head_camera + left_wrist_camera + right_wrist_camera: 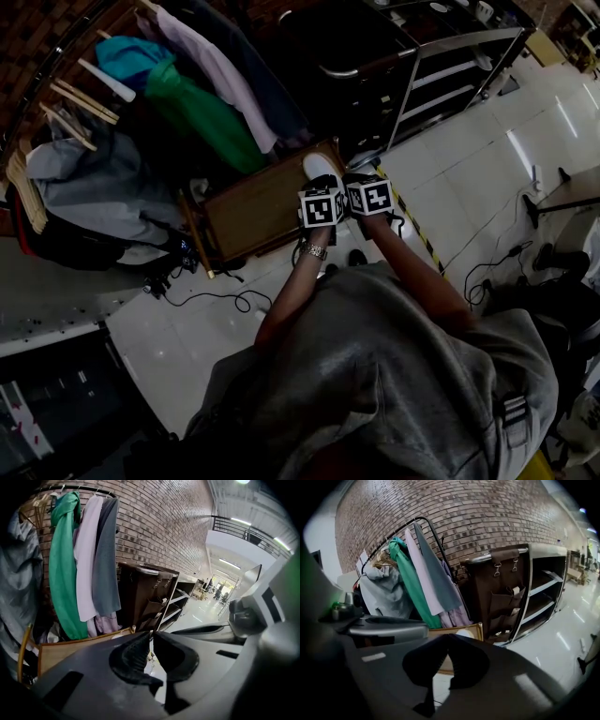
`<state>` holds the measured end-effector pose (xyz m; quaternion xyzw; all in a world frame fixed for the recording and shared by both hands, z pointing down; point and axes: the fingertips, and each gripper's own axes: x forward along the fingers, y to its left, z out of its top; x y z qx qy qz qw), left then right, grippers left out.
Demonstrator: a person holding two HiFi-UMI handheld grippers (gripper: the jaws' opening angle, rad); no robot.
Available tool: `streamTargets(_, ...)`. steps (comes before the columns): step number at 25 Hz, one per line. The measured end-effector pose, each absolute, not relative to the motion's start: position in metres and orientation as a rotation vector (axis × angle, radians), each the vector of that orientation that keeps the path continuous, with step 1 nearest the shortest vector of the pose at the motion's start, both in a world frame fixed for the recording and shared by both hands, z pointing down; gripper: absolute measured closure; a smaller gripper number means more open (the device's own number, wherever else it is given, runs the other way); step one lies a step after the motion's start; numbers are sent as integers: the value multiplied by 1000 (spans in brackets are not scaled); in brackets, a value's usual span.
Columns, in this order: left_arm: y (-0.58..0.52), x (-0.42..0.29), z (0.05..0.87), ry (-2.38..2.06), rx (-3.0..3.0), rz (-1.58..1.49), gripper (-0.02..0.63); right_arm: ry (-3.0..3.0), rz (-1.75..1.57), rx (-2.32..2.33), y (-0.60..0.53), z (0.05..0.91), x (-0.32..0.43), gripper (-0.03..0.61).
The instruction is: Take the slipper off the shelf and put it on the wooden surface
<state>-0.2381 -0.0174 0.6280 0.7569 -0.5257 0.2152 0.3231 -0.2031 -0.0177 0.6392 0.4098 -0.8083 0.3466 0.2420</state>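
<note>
Both grippers look done: left gripper (150, 637) and right gripper (446, 637) have jaws together on nothing, side by side just short of the wooden surface (262, 211), likely because the white slipper (321, 167) already lies on its nearest corner, off the shelf (450, 66).

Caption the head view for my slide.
White slipper rests at a corner of the wooden surface; left gripper and right gripper hover side by side close to it, both shut and empty.
</note>
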Motion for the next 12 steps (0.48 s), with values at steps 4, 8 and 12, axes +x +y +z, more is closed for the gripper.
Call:
streamTargets(4, -13, -241, 625, -1391, 1979, 572, 586, -2231, 952, 1103, -14, 637, -206, 578)
streamTargets(8, -9, -245, 625, -1401, 1971, 570, 586, -2259, 967, 1080, -9, 633, -212, 578)
streamTargets(12, -3, -248, 625, -1407, 1960, 572, 586, -2302, 998, 1054, -3, 626, -220, 577)
